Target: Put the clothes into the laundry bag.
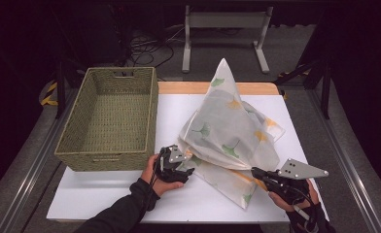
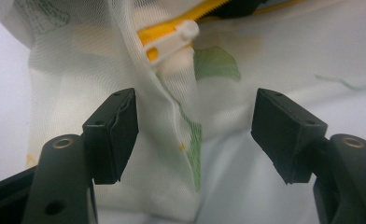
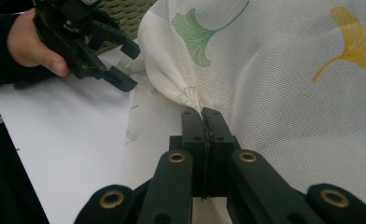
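With the right tool (image 3: 204, 114) pinching the mesh bag (image 1: 230, 131) at mid-bench and the left tool (image 2: 195, 135) spread near the zipper (image 2: 172, 35), closing off-target risks grabbing only loose mesh.

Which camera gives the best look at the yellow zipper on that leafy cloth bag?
The left gripper view: the yellow zipper and its white pull sit close ahead of the open tongs. In the high view and right gripper view I cannot make the zipper out on the bag.

A white mesh bag (image 1: 230, 124) printed with green and yellow ginkgo leaves stands peaked on the table. Its fabric is pinched in the right gripper (image 3: 204, 113); its yellow zipper (image 2: 172, 32) lies just beyond the left gripper (image 2: 195, 126).
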`<state>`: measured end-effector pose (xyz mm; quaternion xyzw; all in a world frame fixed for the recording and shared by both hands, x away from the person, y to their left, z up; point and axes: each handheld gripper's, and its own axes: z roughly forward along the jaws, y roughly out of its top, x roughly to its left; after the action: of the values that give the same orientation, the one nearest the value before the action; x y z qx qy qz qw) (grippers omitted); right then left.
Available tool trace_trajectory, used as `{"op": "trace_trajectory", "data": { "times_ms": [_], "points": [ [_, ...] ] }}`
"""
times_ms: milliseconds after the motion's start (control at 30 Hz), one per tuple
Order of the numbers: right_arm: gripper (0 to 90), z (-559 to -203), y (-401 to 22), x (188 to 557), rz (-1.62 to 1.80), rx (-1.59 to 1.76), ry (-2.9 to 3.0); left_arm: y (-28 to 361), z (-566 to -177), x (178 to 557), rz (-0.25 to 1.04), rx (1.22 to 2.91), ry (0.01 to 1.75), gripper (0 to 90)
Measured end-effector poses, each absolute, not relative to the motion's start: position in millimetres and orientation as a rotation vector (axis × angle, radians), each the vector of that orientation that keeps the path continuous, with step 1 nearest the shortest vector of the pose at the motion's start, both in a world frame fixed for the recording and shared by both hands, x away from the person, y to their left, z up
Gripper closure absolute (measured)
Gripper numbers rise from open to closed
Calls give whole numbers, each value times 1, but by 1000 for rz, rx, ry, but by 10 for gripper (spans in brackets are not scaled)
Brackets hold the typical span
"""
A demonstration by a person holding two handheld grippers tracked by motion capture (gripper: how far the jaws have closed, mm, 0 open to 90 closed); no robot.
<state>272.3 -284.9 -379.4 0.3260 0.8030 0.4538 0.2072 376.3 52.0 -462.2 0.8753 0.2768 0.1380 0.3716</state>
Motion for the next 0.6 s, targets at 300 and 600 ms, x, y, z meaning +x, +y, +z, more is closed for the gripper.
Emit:
{"op": "trace_trajectory", "data": {
  "times_ms": [300, 600],
  "points": [
    [894, -382, -284, 274, 1268, 899, 2247, 56, -453, 380, 350, 2214, 664, 869],
    [892, -385, -281, 276, 1264, 895, 2263, 93, -410, 328, 359, 2157, 539, 883]
  ]
}}
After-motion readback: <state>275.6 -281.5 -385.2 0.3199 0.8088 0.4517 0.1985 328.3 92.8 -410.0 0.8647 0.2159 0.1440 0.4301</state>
